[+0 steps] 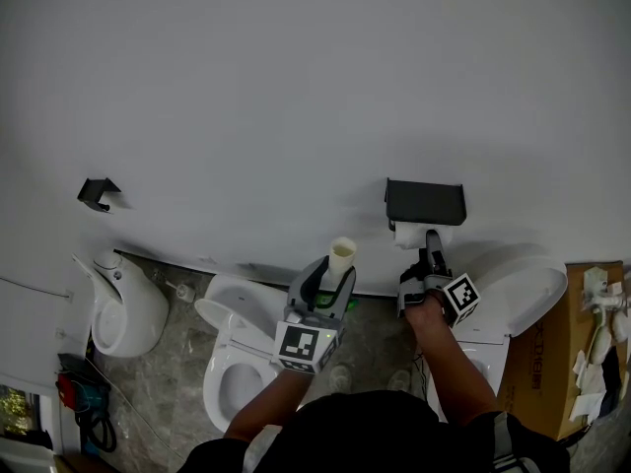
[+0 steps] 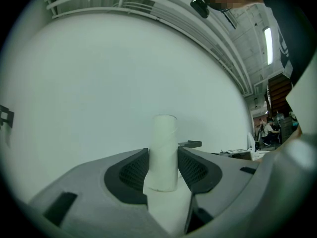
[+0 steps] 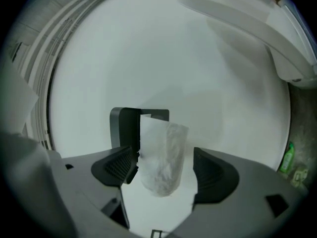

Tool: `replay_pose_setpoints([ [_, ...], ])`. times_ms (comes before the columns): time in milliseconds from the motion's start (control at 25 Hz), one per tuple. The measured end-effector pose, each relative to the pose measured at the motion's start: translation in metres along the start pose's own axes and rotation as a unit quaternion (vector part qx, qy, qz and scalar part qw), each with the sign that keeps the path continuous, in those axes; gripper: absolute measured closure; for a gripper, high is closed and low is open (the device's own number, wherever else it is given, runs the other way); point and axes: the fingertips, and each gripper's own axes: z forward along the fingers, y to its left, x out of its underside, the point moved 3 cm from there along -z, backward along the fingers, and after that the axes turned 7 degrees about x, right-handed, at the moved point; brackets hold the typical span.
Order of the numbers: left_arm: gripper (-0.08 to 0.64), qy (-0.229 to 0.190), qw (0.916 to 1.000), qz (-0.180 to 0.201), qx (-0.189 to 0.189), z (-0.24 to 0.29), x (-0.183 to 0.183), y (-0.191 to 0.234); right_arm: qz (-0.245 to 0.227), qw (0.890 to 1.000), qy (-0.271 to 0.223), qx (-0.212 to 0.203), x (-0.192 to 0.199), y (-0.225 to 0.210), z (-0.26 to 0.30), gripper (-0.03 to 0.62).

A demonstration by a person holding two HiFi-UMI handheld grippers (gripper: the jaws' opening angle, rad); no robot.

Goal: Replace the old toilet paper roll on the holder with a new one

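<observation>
An empty cardboard tube [image 1: 341,256] stands upright between the pads of my left gripper [image 1: 333,274], which is shut on it out in front of the white wall. In the left gripper view the tube [image 2: 163,150] rises above both pads of the left gripper [image 2: 163,171]. A black wall holder [image 1: 425,202] carries a white paper roll [image 1: 412,235] under its cover. My right gripper [image 1: 431,247] reaches up to that roll. In the right gripper view the roll [image 3: 161,157] hangs from the holder [image 3: 123,125] between the wide jaws of the right gripper [image 3: 163,171], with a gap at the right pad.
A white toilet [image 1: 237,358] stands below my left arm and another with a raised lid [image 1: 518,284] at the right. A white fixture [image 1: 123,308] sits at the left under a second black holder [image 1: 97,193]. A cardboard box [image 1: 552,363] stands far right.
</observation>
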Motion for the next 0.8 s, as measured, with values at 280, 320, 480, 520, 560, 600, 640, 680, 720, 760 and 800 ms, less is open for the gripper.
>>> replay_pose_setpoints([
  [280, 0.379, -0.001, 0.9999, -0.006, 0.008, 0.014, 0.002, -0.013, -0.128, 0.991, 0.035, -0.024, -0.011, 0.008, -0.04, 0.244],
  [320, 0.38, -0.001, 0.9999, -0.008, 0.01, 0.016, 0.003, -0.015, -0.155, 0.987, 0.042, -0.028, -0.012, 0.012, -0.045, 0.244],
  [480, 0.38, 0.001, 0.9998, -0.012, 0.014, 0.025, 0.004, -0.021, -0.253, 0.964, 0.069, -0.049, -0.018, 0.04, -0.055, 0.245],
  [520, 0.38, -0.001, 0.9998, -0.011, 0.015, 0.028, 0.003, -0.023, -0.293, 0.951, 0.076, -0.06, -0.019, 0.05, -0.057, 0.245],
  [560, 0.38, -0.002, 0.9998, -0.011, 0.016, 0.03, 0.003, -0.024, -0.338, 0.935, 0.081, -0.072, -0.019, 0.06, -0.06, 0.245],
  [600, 0.38, -0.003, 0.9998, -0.012, 0.017, 0.032, 0.003, -0.026, -0.384, 0.916, 0.086, -0.084, -0.017, 0.07, -0.064, 0.245],
  [640, 0.38, -0.002, 0.9997, -0.012, 0.019, 0.033, 0.003, -0.027, -0.429, 0.894, 0.089, -0.094, -0.016, 0.079, -0.068, 0.245],
  [680, 0.379, -0.002, 0.9997, -0.012, 0.02, 0.035, 0.003, -0.029, -0.473, 0.871, 0.089, -0.101, -0.014, 0.087, -0.072, 0.245],
  [720, 0.38, -0.003, 0.9997, -0.012, 0.022, 0.036, 0.003, -0.03, -0.515, 0.847, 0.085, -0.104, -0.014, 0.095, -0.076, 0.247],
  [760, 0.38, -0.003, 0.9997, -0.011, 0.022, 0.038, 0.003, -0.032, -0.552, 0.824, 0.078, -0.105, -0.014, 0.101, -0.079, 0.247],
  [800, 0.379, -0.004, 0.9997, -0.012, 0.023, 0.039, 0.002, -0.033, -0.582, 0.803, 0.071, -0.106, -0.014, 0.108, -0.082, 0.247],
])
